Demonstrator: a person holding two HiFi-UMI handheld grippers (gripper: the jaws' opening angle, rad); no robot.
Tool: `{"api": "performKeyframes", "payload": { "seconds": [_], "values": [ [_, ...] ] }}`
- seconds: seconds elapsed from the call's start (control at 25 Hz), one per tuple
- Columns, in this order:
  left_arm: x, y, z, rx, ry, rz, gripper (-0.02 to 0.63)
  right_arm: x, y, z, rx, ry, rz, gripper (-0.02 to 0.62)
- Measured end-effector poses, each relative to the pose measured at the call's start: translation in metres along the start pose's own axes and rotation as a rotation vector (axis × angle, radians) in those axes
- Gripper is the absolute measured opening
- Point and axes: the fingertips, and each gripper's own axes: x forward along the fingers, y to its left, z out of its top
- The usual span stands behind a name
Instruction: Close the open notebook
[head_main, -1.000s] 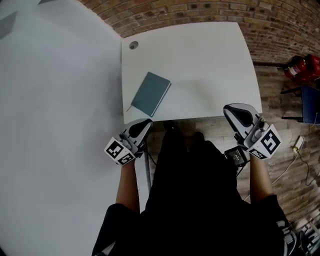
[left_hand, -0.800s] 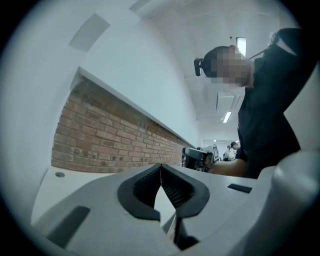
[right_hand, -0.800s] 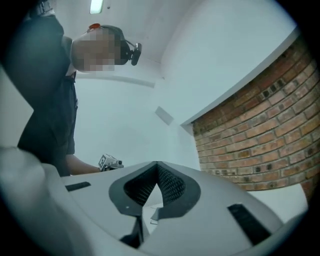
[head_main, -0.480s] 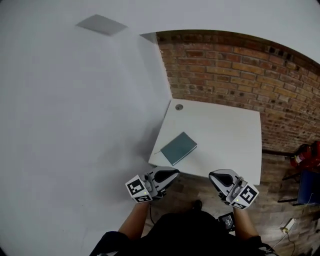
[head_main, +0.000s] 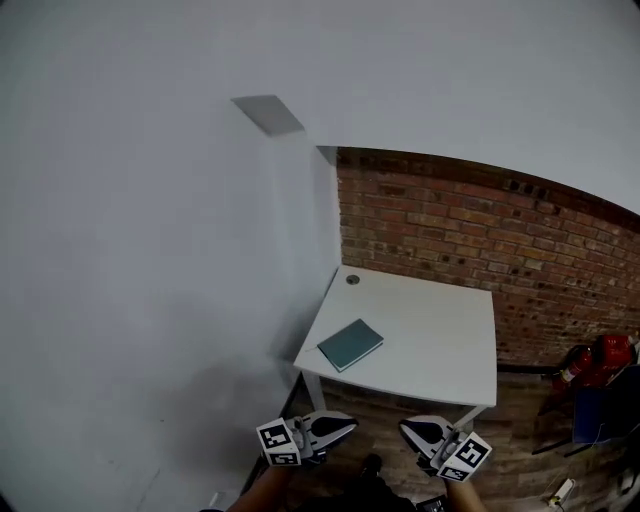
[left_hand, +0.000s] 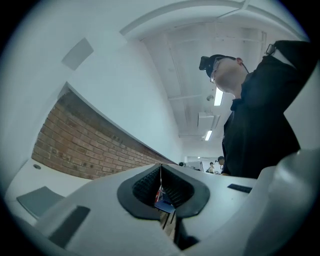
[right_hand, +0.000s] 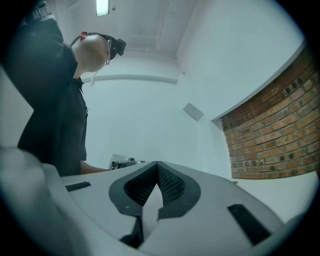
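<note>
The teal notebook (head_main: 350, 344) lies closed and flat near the front left corner of the white table (head_main: 440, 340). Both grippers hang at the bottom of the head view, well short of the table's near edge and touching nothing. My left gripper (head_main: 350, 421) is shut with nothing between its pads; in the left gripper view its jaws (left_hand: 160, 167) meet, and the notebook (left_hand: 40, 200) shows low at the left. My right gripper (head_main: 404, 426) is shut and empty too, its jaws (right_hand: 157, 165) closed against each other.
A brick wall (head_main: 440, 230) runs behind the table, and a plain white wall (head_main: 150, 300) stands to its left. A cable grommet (head_main: 352, 280) sits at the table's far left corner. A red fire extinguisher (head_main: 592, 364) stands on the wooden floor at the right.
Both grippers have drawn back from the table's front edge and come closer together. The head view has lifted and backed away, so the table and closed notebook look smaller and farther.
</note>
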Motion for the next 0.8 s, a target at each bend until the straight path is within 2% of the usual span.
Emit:
{"api": "performKeyframes", "payload": {
  "seconds": [0.12,0.2,0.36,0.6,0.8],
  "values": [
    [-0.008,-0.03,-0.017,-0.053,-0.007,-0.01,0.018,-0.018,0.034,-0.006,0.016,0.014,-0.023,0.006],
    [-0.01,-0.049,-0.022,-0.059,0.006,-0.033,0.018,-0.026,0.049,-0.01,0.025,0.026,-0.045,0.006],
    [-0.009,-0.077,-0.021,-0.019,0.03,-0.056,0.018,-0.037,0.068,-0.008,0.016,0.034,-0.057,0.006],
    [0.001,-0.119,-0.012,0.043,0.008,0.002,0.018,-0.077,0.094,0.016,-0.029,0.001,-0.041,0.006],
    [0.028,-0.165,-0.031,0.094,0.094,0.042,0.018,-0.133,0.119,0.022,-0.028,0.021,-0.043,0.006]
  ]
}}
